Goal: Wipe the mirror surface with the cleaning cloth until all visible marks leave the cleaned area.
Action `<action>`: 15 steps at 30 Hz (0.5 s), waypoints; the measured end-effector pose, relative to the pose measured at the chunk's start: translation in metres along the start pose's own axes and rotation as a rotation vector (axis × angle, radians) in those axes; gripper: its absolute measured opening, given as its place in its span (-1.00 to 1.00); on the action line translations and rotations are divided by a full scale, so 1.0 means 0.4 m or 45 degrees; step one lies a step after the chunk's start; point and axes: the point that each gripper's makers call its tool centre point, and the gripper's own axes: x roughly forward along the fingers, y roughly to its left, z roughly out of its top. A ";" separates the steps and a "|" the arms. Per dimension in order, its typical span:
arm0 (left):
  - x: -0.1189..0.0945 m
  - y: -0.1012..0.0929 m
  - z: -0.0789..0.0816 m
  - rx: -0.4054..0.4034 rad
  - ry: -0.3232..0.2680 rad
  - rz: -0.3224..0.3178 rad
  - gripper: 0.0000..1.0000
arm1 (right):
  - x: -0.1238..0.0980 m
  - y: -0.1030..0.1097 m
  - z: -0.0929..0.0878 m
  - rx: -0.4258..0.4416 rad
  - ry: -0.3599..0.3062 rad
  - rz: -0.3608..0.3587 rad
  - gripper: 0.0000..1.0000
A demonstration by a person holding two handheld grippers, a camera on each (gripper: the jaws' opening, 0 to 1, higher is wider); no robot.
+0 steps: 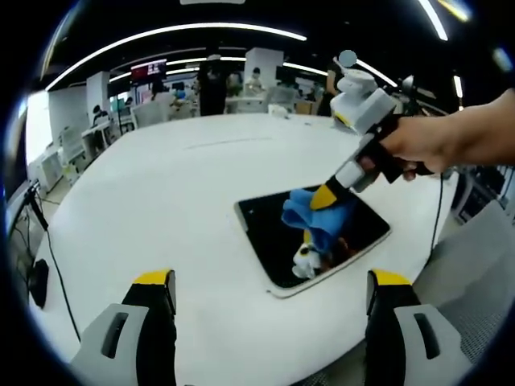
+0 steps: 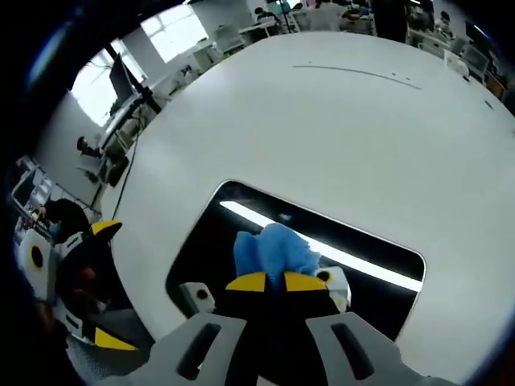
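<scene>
Right gripper view: right hand-held gripper [image 2: 278,282] is pinching soft, light cleaning cloth [image 2: 273,251] near its bunched middle.
Mirror [image 1: 265,233]: lying flat on white worktop [image 1: 161,201], likely fragile and slippery.
Left hand-held gripper [image 1: 269,289]: hovering with jaws spread, holding nothing.

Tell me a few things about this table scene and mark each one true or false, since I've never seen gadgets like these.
1. The right gripper is shut on the blue cloth. True.
2. The cloth is pressed on the mirror. True.
3. The mirror stands upright against a wall. False: it lies flat on the white table.
4. The left gripper is also holding the cloth. False: it is open and holds nothing, short of the mirror's near edge.
5. The cloth is red. False: it is blue.
6. A hand holds the right gripper. True.
</scene>
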 end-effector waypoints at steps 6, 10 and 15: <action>-0.001 0.003 0.001 -0.007 -0.005 0.008 0.98 | -0.008 -0.012 -0.009 0.007 0.008 -0.001 -0.99; -0.002 0.006 0.001 -0.011 -0.005 0.015 0.98 | -0.019 -0.022 -0.019 0.014 0.011 0.000 -0.99; -0.002 0.008 -0.001 -0.013 -0.003 0.021 0.98 | -0.035 -0.052 -0.035 0.015 0.021 -0.008 -0.99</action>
